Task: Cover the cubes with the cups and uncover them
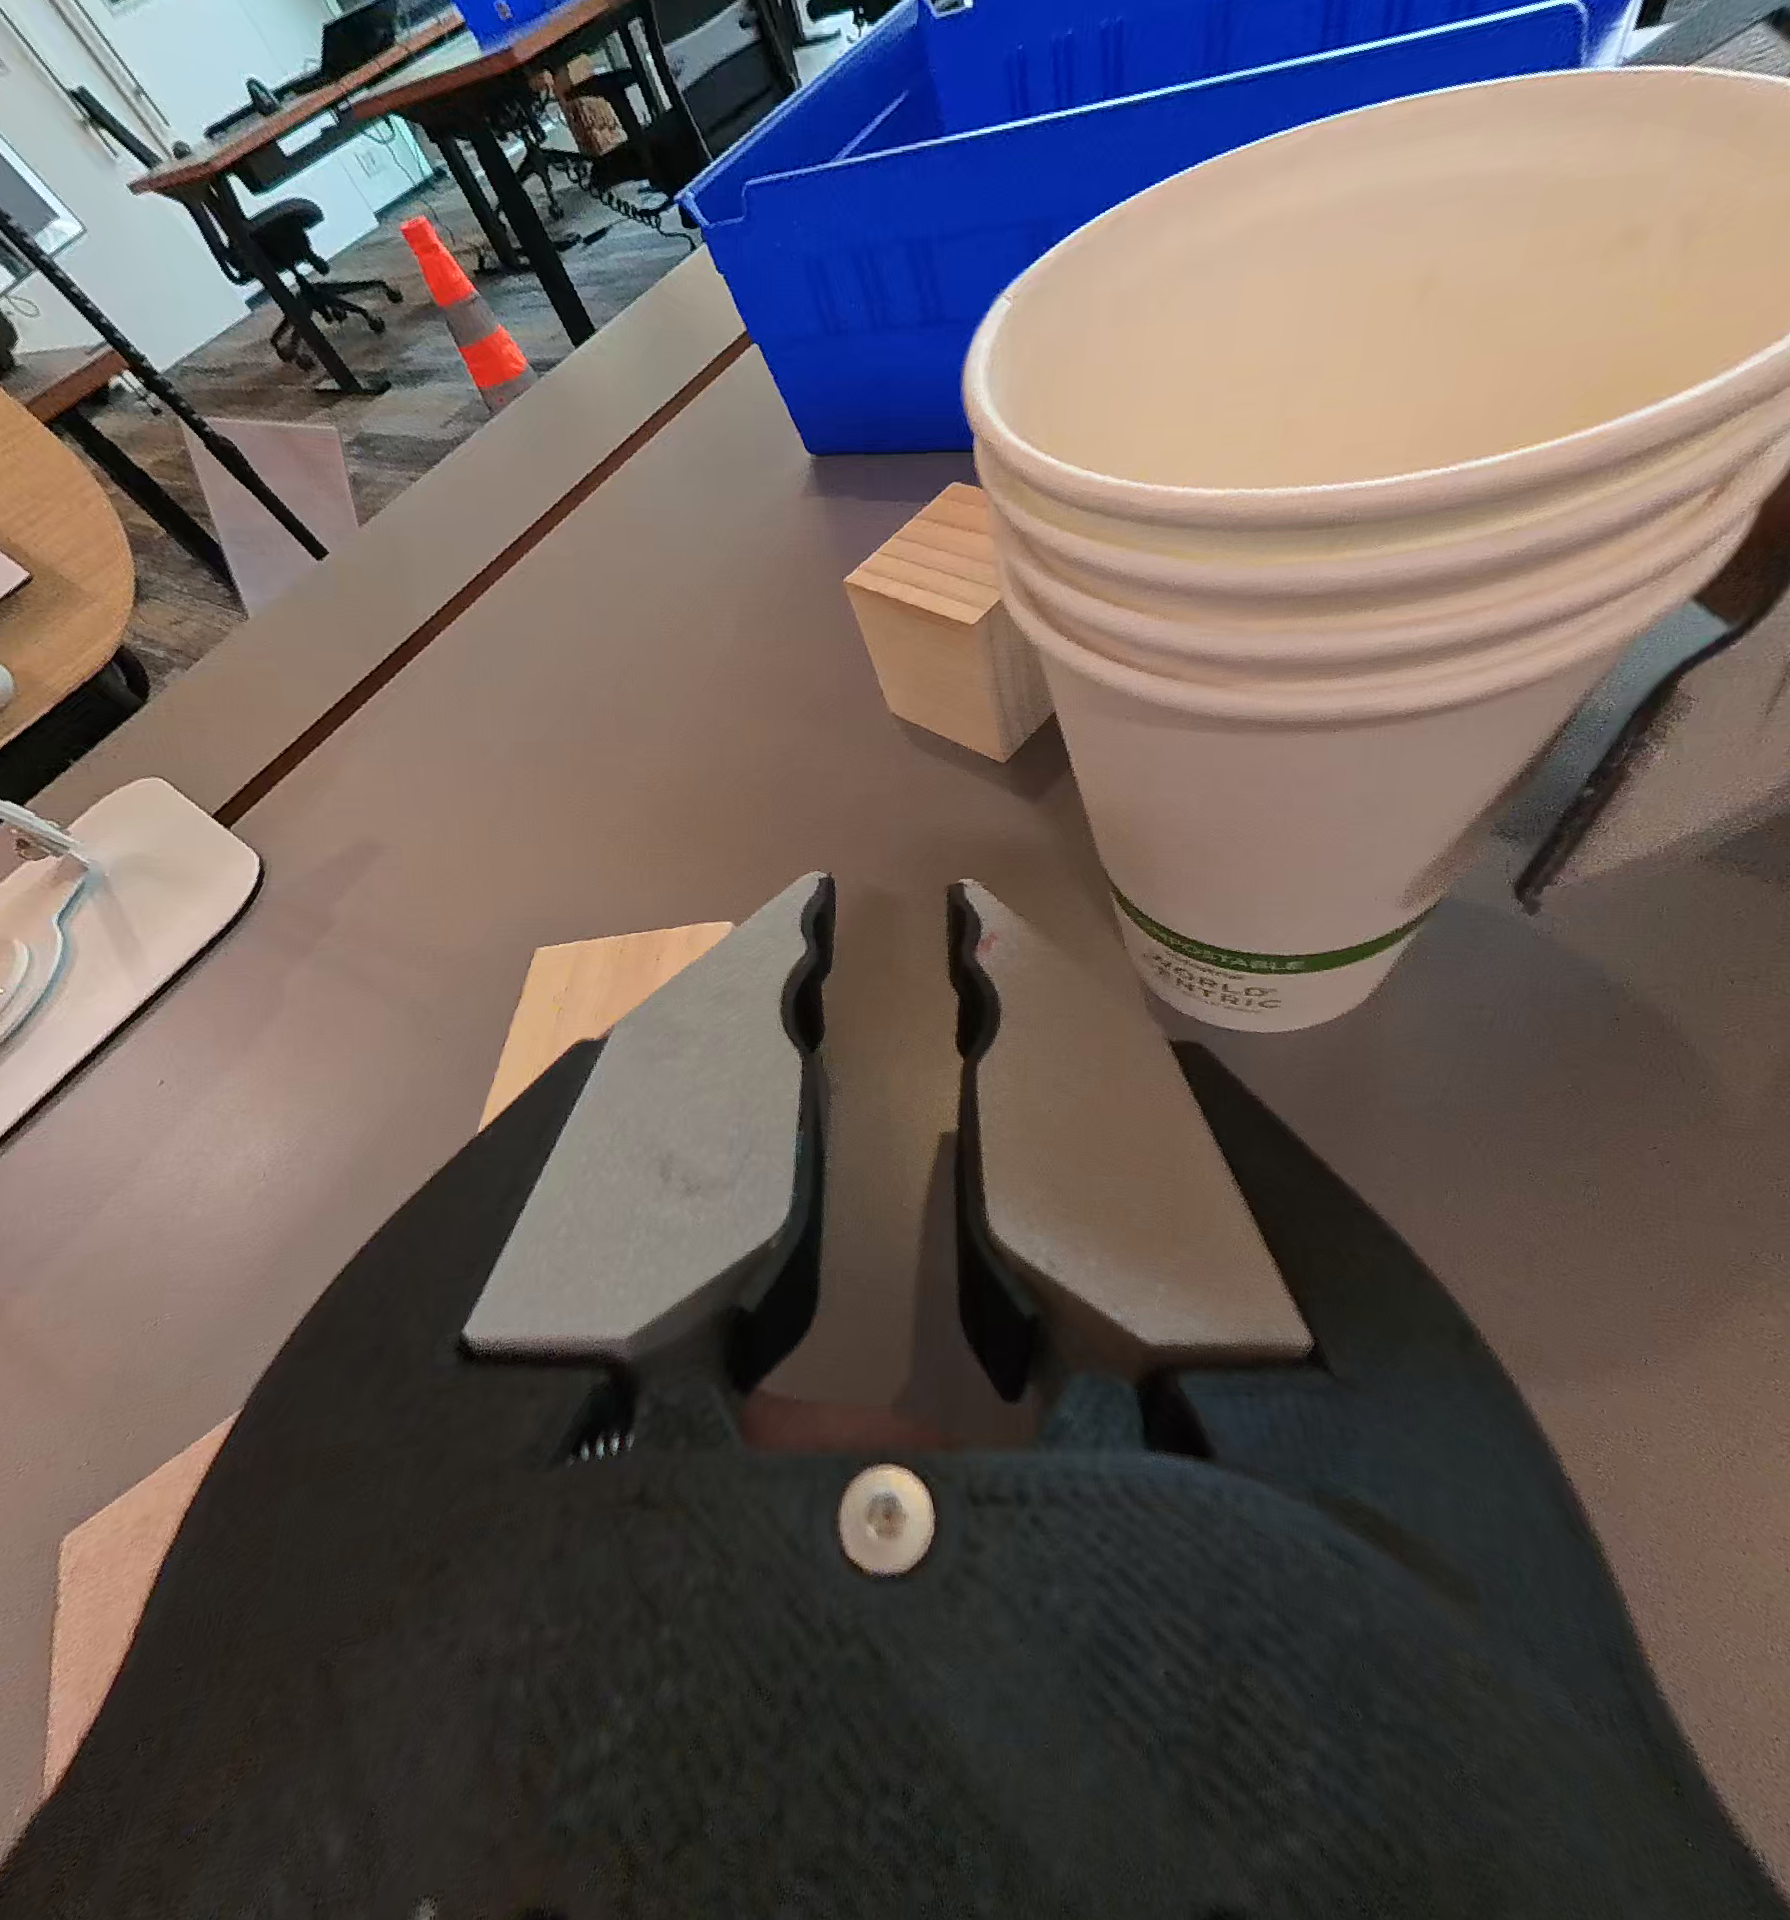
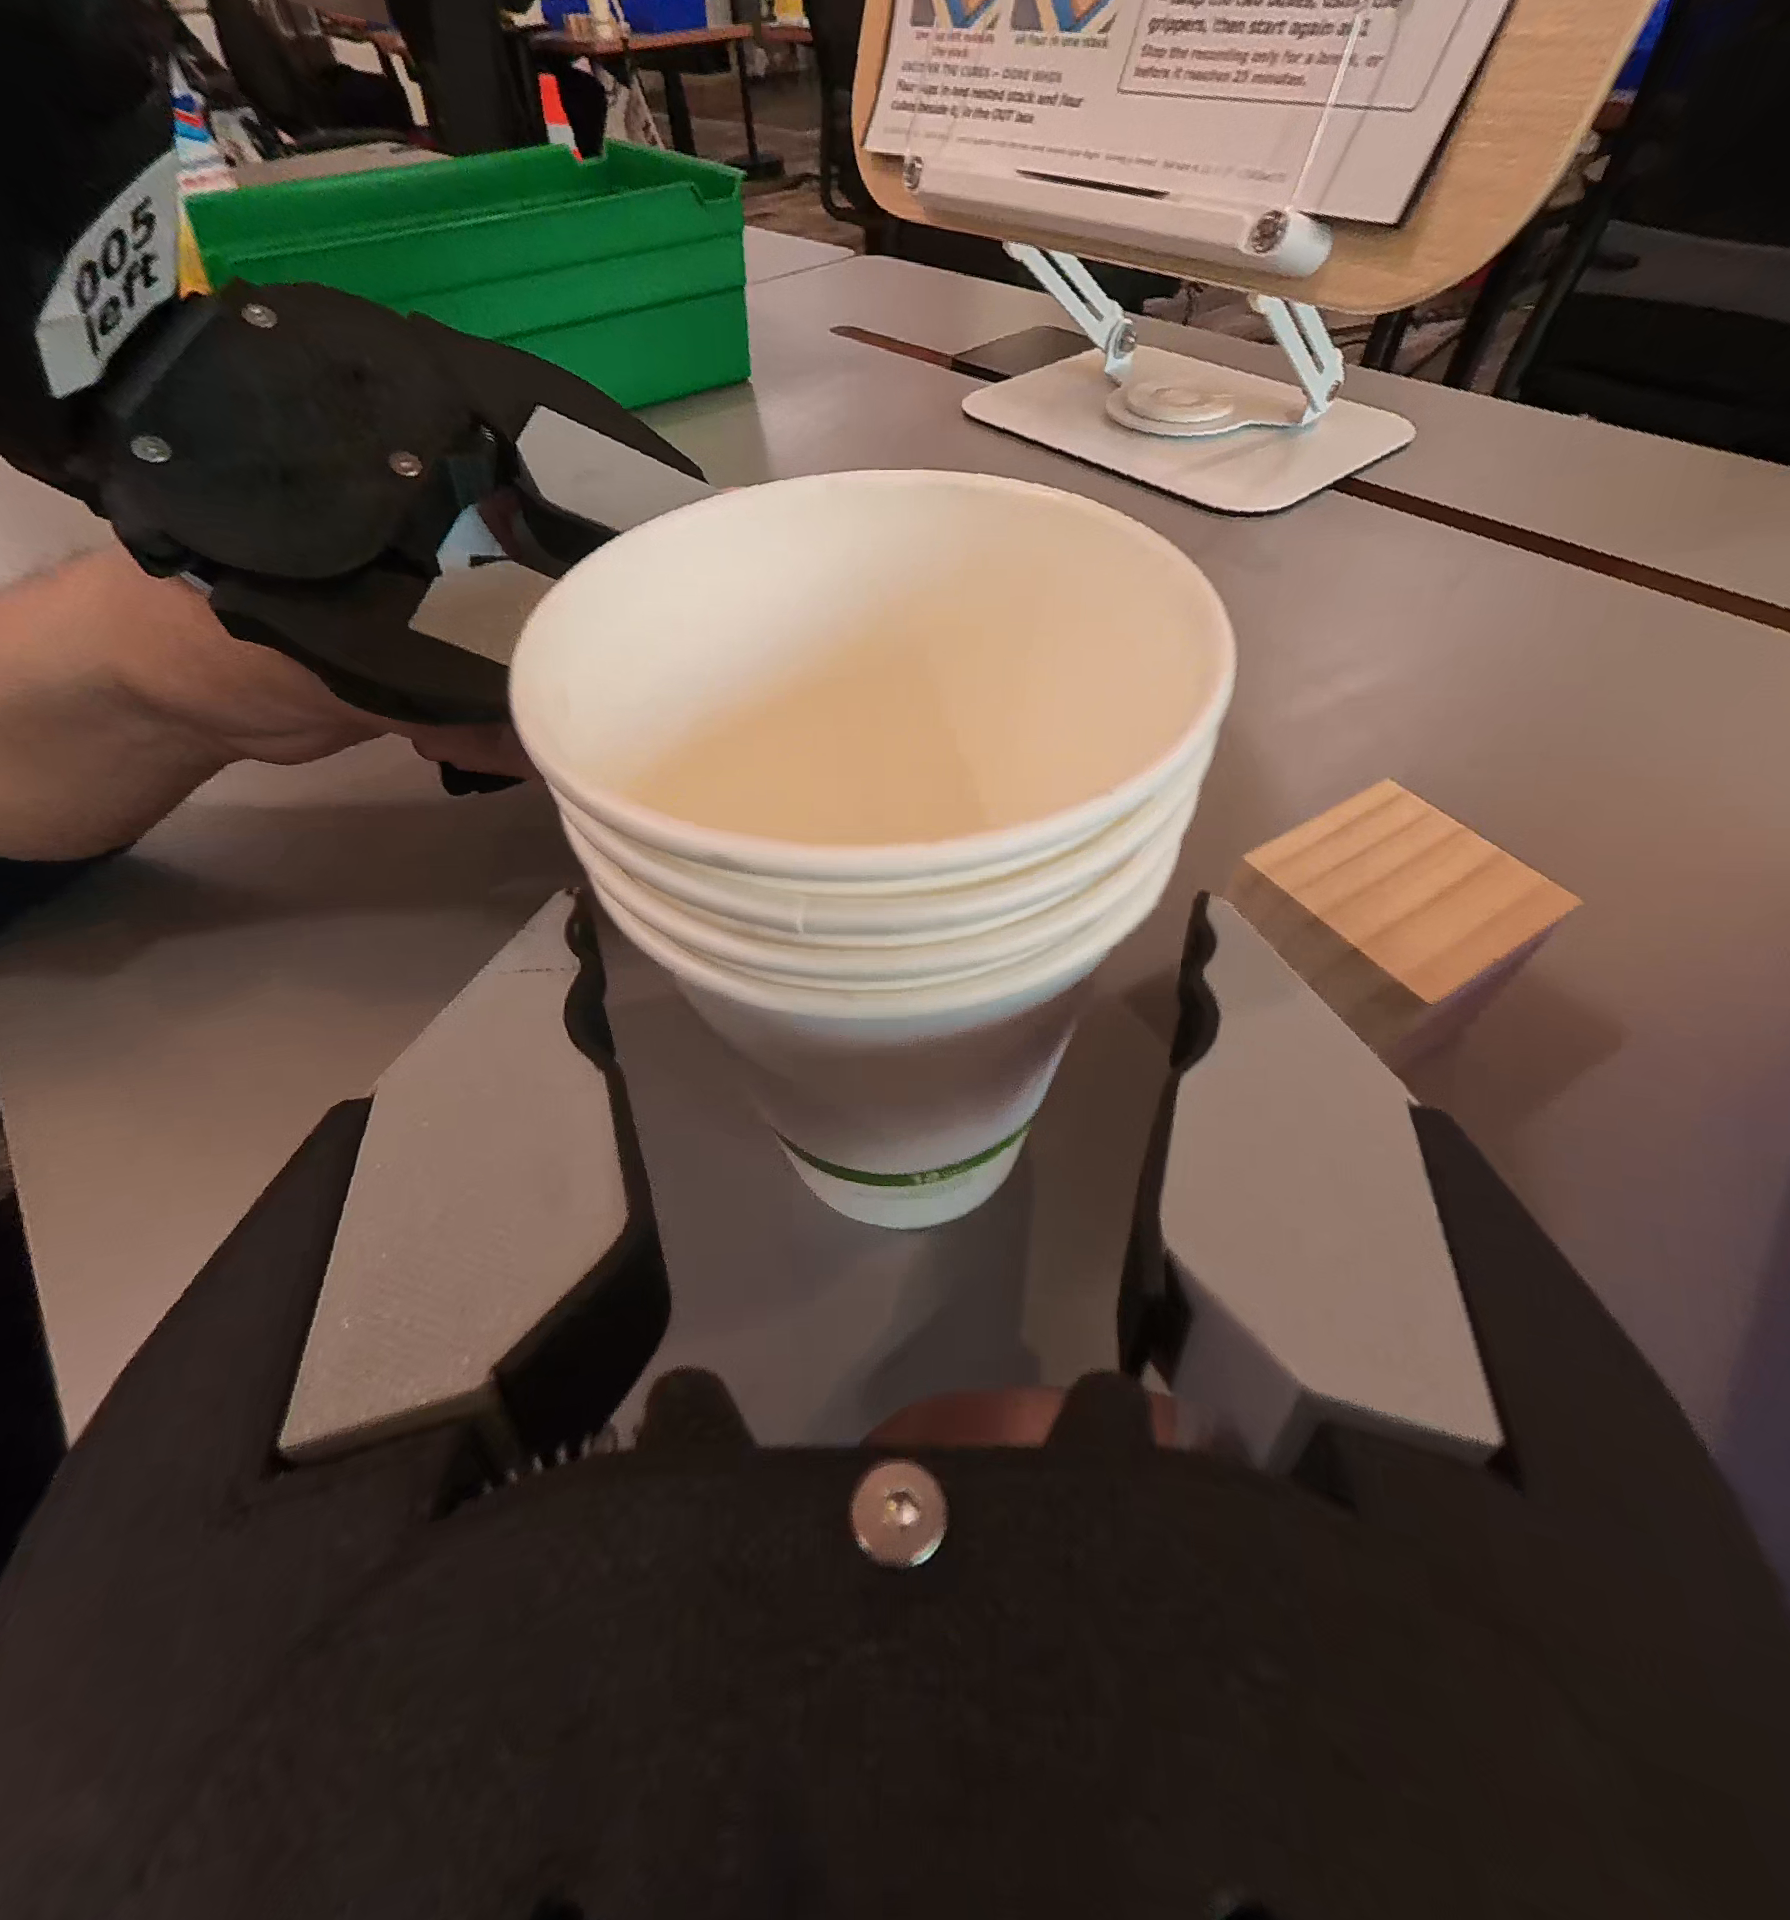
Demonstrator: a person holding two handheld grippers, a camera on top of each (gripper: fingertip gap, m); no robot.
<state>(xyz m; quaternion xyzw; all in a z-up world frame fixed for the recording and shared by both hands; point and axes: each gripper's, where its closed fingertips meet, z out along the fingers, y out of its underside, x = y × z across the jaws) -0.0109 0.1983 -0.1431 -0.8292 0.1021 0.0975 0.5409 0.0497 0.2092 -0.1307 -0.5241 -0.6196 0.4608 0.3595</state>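
A stack of several nested white paper cups with a green band stands upright, mouth up, on the grey table. My right gripper is wide open around the stack, with a gap between each pad and the cups. A light wooden cube sits just right of it. In the left wrist view the stack is ahead on the right, with a cube behind it. My left gripper is slightly open with only table between its fingers. Another wooden cube lies partly under its left finger.
A blue bin stands behind the cups. A green bin is at the far left and a document stand at the back. The left gripper, held by a hand, hovers by the stack's rim. A brownish block lies near left. My left tips are roughly 6 cm from the wooden cube.
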